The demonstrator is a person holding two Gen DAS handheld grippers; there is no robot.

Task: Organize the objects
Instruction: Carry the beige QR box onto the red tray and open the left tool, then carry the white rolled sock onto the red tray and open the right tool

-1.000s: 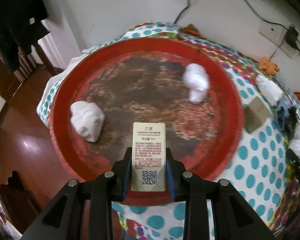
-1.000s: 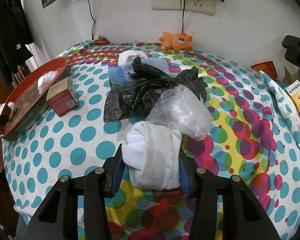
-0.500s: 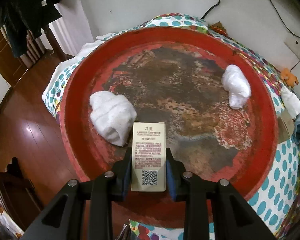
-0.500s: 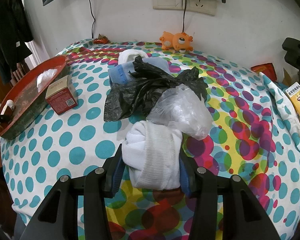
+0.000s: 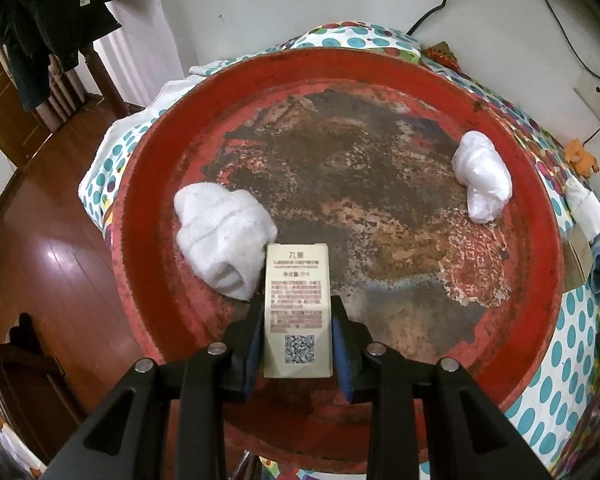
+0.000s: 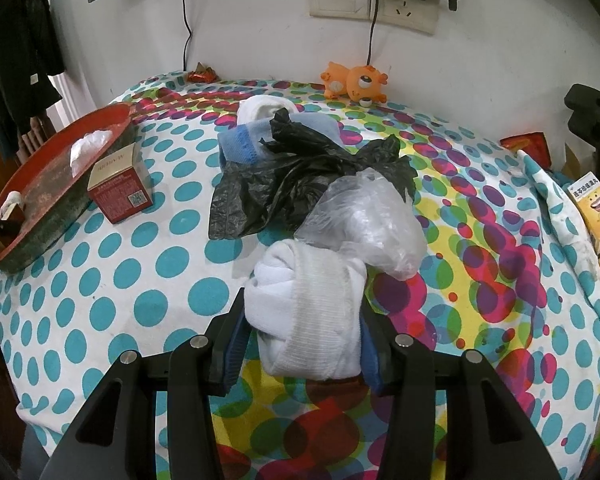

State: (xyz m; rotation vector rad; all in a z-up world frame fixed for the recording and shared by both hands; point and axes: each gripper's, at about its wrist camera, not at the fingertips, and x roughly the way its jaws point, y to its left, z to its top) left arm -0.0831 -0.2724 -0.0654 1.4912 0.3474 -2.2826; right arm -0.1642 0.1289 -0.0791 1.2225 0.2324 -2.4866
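The left gripper (image 5: 298,322) has just been spreading around the small box (image 5: 298,308), now down in the red tray (image 5: 540,280); delivery looks done. The right gripper (image 6: 302,344) pinches a rolled sock (image 6: 308,316).

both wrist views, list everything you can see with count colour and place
tray: 1, red, worn dark inside, at the table's left edge
rolled socks: 1, white, in the tray beside the cream box
cream box: 1, between the left gripper's fingers, in the tray
plastic wad: 1, white, tray's far right
red box: 1, on the cloth beside the tray
black bag: 1, mid-table
clear bag: 1, in front of the black bag
blue sock: 1, behind the black bag
toy: 1, orange, by the wall
yellow box: 1, far right
sock bundle: 1, white, in the right gripper
left gripper: jaws just opened, loose around the cream box
right gripper: clamped on the sock bundle
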